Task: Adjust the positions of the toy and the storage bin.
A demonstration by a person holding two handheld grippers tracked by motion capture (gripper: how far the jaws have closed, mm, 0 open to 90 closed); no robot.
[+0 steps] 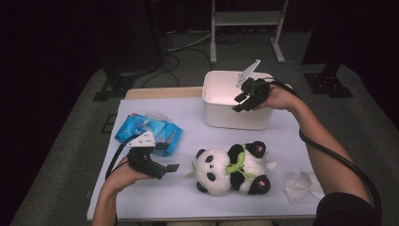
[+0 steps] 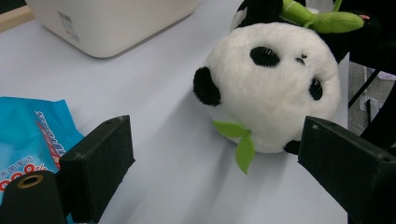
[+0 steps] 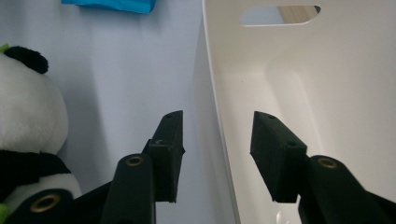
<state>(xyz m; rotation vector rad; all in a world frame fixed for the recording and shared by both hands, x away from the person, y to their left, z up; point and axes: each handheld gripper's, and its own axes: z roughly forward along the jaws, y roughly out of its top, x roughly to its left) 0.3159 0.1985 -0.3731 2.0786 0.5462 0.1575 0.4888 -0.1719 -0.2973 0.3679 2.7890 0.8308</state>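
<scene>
A plush panda with a green bamboo sprig lies on the white table, near the front. My left gripper rests low at the panda's left and points at its head. Its jaws stand wide open with nothing between them. A white plastic bin stands behind the panda. My right gripper hangs over the bin's near rim, tilted down. In the right gripper view its jaws straddle the bin's wall, one outside and one inside, with a gap on both sides. The bin's inside looks bare.
A blue pack of wipes lies at the back left, just behind my left gripper. A crumpled white tissue sits at the front right beside the right forearm. A wooden strip borders the table's far edge.
</scene>
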